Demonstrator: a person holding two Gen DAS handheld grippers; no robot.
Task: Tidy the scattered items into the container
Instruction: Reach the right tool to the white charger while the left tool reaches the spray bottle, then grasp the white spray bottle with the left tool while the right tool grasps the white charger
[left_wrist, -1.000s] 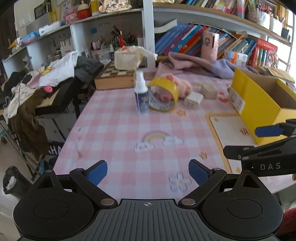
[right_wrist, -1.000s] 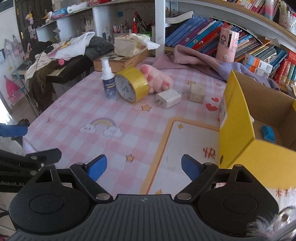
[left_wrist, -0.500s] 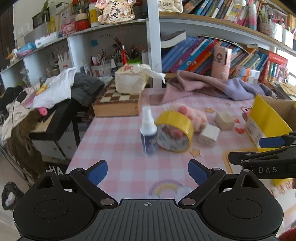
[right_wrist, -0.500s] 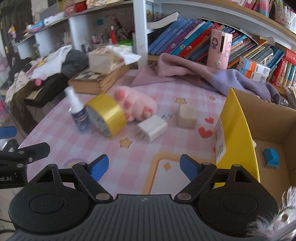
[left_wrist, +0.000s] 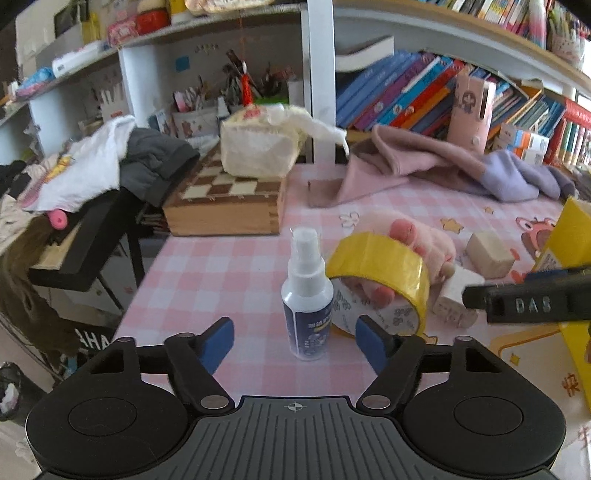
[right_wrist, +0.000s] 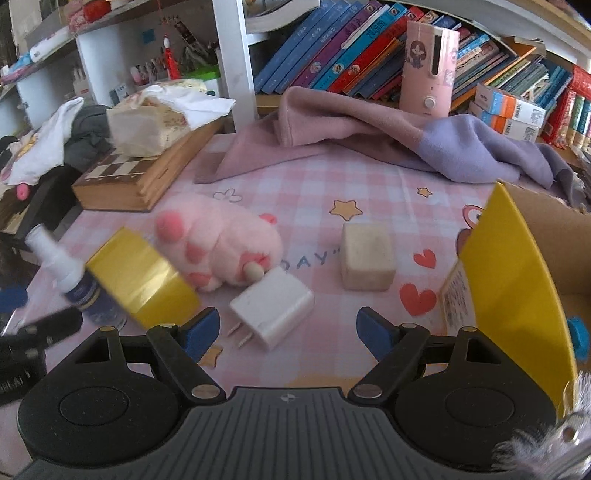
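spray bottle (left_wrist: 307, 299) between open left gripper (left_wrist: 295, 341) pads

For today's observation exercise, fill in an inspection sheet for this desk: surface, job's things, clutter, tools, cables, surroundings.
Surface: pink checked tablecloth with rainbow and star prints.
Job's things: spray bottle upright; yellow tape roll on edge against pink plush paw; white charger plug; beige block; yellow cardboard box, open, a blue item inside.
Clutter: chessboard box, tissue pack, pink-purple cloth.
Tools: left tool open, jaws just closing, bottle ahead; right tool open, narrowing, plug ahead.
Cables: nothing seen.
Surroundings: bookshelves, clothes pile.
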